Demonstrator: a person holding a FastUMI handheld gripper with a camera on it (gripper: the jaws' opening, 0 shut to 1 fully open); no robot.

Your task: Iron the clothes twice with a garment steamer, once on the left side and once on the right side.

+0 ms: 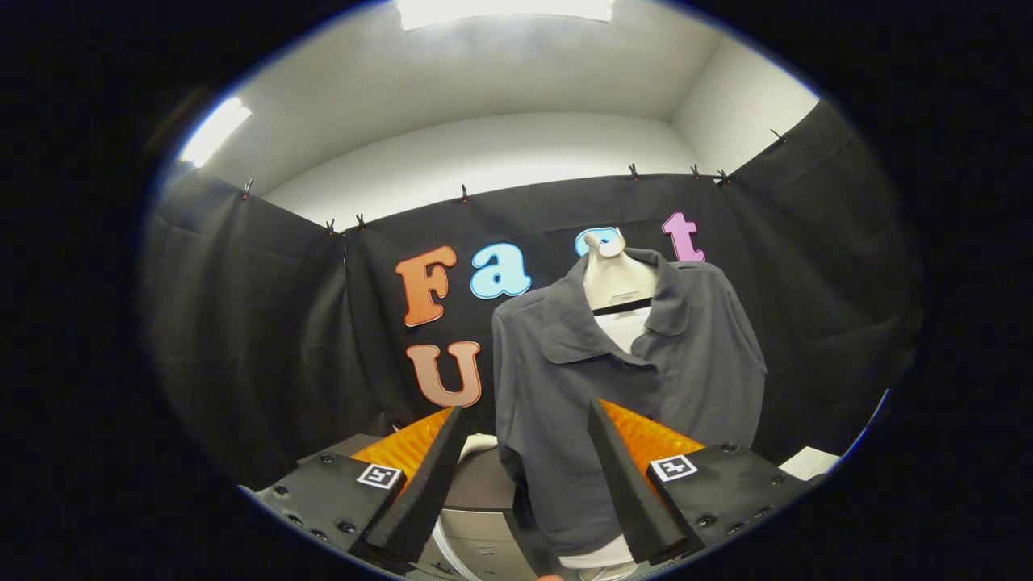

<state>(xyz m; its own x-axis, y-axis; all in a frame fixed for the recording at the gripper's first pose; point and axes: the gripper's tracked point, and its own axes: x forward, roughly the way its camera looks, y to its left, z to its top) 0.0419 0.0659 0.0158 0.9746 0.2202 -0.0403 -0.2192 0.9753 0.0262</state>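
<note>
We look out along the gripper toward the black cloth wall (266, 323) of the booth, which wraps around on both sides and hangs by small clips from a pale wall beneath a white ceiling with a bright light panel (504, 10).

In front of that cloth stands a mannequin torso (615, 278) dressed in a dark grey collared shirt (637, 387). The shirt hangs upright, its collar open at the throat over a white layer, its short sleeves falling to either side. Its hem lies low, between the finger bases, with a strip of white showing beneath it.

Below and just left of the shirt we see a grey machine body (480, 500) with a pale rounded part on top and a light hose curving down at its side. We take it for the garment steamer's base, though we cannot tell for certain, as most of it is hidden by the fingers.

The gripper (524, 411) is held level and pointed slightly upward at the shirt's lower half. Its fingers (436, 476) stand wide apart and hold nothing; the right one overlaps the shirt front in our view, yet we cannot tell whether it touches the cloth.

A small white object (809, 462) sits beyond the right finger.
</note>
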